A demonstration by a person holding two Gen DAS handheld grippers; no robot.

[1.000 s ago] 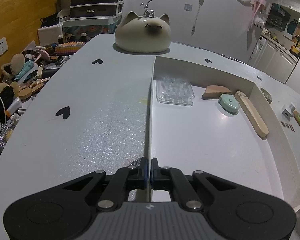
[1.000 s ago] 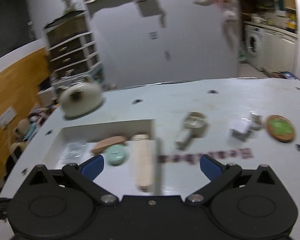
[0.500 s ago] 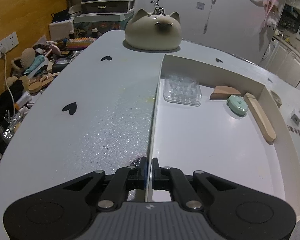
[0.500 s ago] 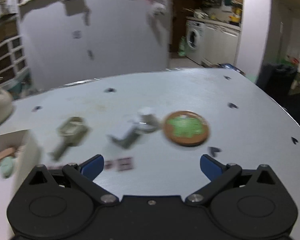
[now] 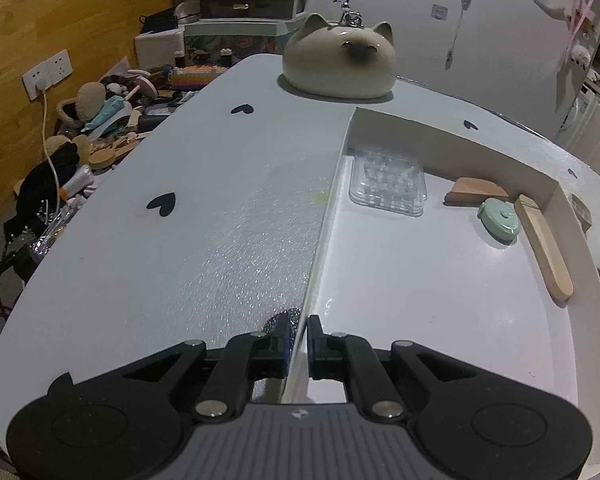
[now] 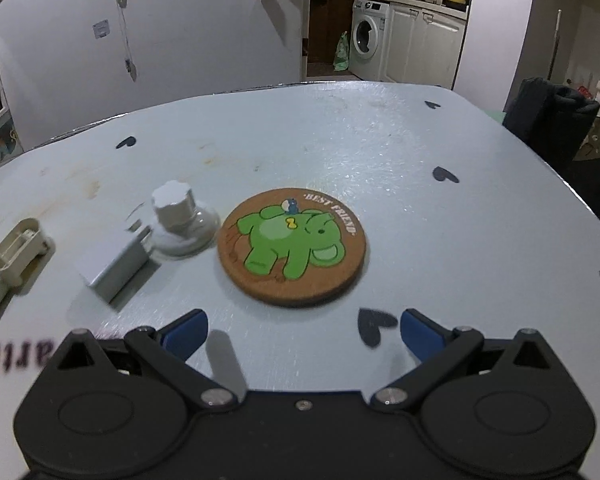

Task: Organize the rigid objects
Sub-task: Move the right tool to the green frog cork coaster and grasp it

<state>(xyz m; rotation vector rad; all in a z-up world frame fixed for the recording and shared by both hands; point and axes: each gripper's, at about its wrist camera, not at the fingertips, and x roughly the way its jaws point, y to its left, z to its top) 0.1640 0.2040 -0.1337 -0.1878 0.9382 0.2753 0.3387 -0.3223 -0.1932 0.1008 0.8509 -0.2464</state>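
Note:
My left gripper (image 5: 298, 338) is shut on the left wall of a shallow white box (image 5: 328, 216). In the box lie a clear plastic tray (image 5: 388, 186), a wooden wedge (image 5: 474, 191), a mint round lid (image 5: 499, 216) and a long wooden piece (image 5: 546, 246). My right gripper (image 6: 302, 330) is open and empty, just short of a round cork coaster with a green elephant (image 6: 293, 245). Left of the coaster lie a white suction knob (image 6: 180, 220), a grey plug block (image 6: 116, 266) and a beige clip (image 6: 14, 254).
A cat-shaped ceramic pot (image 5: 339, 62) stands on the white table (image 5: 180, 216) behind the box. Clutter is heaped off the table's left edge (image 5: 80, 152). A dark bag (image 6: 552, 120) sits past the right edge. Black heart stickers dot the tabletop.
My right gripper has swung right, from over the box to the loose items, and now faces the coaster closely. My left gripper keeps its hold on the box wall; its view shifted slightly.

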